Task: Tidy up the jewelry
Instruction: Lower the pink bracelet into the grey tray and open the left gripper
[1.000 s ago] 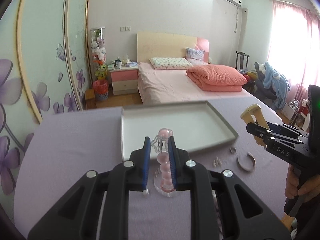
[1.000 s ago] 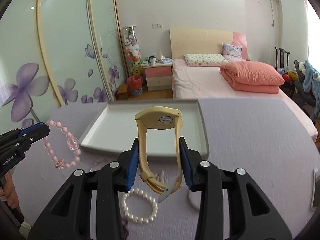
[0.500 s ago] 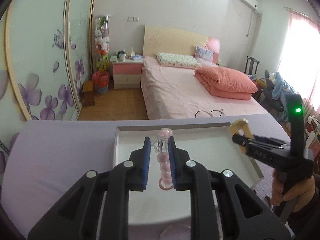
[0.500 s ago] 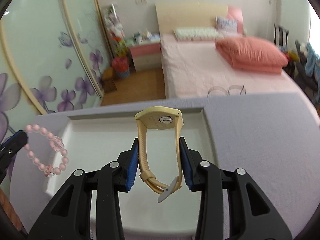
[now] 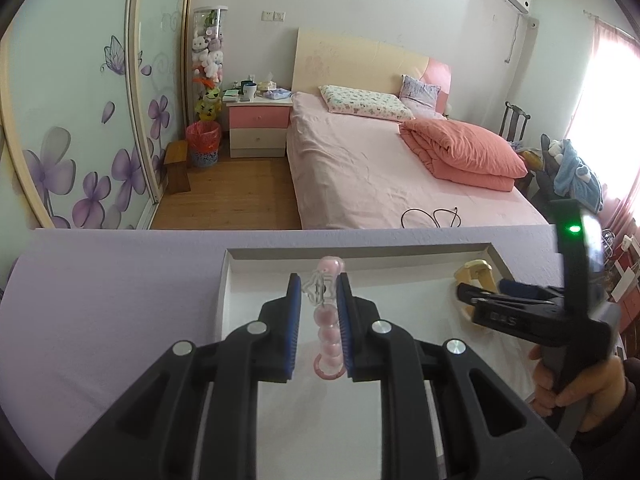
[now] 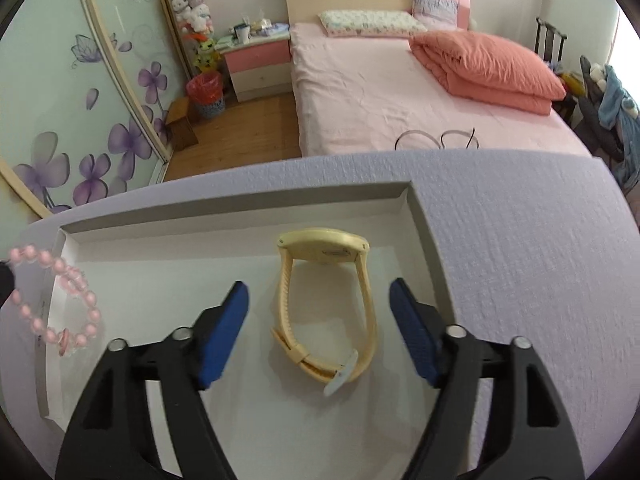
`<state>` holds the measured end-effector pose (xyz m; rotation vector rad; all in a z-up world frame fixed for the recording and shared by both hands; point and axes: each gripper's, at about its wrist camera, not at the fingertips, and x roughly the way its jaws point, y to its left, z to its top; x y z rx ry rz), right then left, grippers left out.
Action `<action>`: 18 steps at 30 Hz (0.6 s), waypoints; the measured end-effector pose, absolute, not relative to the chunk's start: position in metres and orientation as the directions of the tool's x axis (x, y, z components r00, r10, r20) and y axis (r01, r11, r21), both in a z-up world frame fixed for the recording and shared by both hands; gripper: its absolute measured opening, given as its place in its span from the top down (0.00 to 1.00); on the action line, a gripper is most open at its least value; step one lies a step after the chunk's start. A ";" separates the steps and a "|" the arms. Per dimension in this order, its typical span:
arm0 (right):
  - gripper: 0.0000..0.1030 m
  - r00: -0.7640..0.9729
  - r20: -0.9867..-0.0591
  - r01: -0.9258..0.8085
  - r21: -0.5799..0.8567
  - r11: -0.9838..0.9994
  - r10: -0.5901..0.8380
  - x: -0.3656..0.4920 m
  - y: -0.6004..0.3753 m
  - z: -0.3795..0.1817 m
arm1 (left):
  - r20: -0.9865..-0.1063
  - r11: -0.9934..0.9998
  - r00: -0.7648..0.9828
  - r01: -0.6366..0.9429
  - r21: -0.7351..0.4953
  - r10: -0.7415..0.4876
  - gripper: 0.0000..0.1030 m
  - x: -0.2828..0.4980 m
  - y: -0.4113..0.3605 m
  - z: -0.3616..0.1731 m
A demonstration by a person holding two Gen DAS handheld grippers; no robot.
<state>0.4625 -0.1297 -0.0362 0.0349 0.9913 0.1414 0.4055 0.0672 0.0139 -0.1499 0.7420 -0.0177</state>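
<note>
Two pieces of jewelry at a shallow white rectangular tray (image 6: 418, 216) on a lilac tablecloth (image 6: 520, 240).

Clamped between the left gripper's (image 5: 318, 300) blue pads, a pink round-bead bracelet (image 5: 327, 320) with a clear flower charm hangs above the tray floor (it shows as a full loop at the right view's left edge). The right gripper (image 6: 318, 312) is spread wide around a pale yellow rubber-strapped wristwatch (image 6: 326, 304), buckled into a loop, lying in the tray and touching neither pad.

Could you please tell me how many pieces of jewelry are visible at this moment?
2: a yellow watch in the white tray, between the open right hand-held gripper, and a pink bead bracelet in the left hand-held gripper. Others may be hidden.
</note>
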 end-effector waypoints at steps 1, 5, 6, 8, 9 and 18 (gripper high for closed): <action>0.25 0.547 -0.825 -0.115 0.095 0.989 0.143 0.460 -0.130 -0.032 | -0.673 0.989 0.737 -0.038 -0.142 -0.068 0.83 0.407 0.068 0.013; 0.23 0.567 -0.807 -0.127 0.114 0.985 0.167 0.457 -0.140 -0.022 | -0.677 0.982 0.729 -0.035 -0.187 -0.103 0.83 0.413 0.068 0.010; 0.23 0.569 -0.805 -0.127 0.117 0.985 0.169 0.459 -0.140 -0.022 | -0.674 0.981 0.730 -0.031 -0.193 -0.109 0.83 0.415 0.067 0.011; 0.23 0.574 -0.801 -0.132 0.114 0.985 0.170 0.458 -0.143 -0.023 | -0.666 0.981 0.737 -0.021 -0.193 -0.116 0.83 0.417 0.063 0.012; 0.23 0.575 -0.802 -0.137 0.106 0.985 0.166 0.458 -0.143 -0.024 | -0.664 0.981 0.739 -0.019 -0.191 -0.115 0.83 0.419 0.062 0.013; 0.22 0.585 -0.797 -0.154 0.071 0.986 0.149 0.455 -0.143 -0.029 | -0.710 0.984 0.703 -0.093 -0.155 -0.046 0.82 0.435 0.071 -0.006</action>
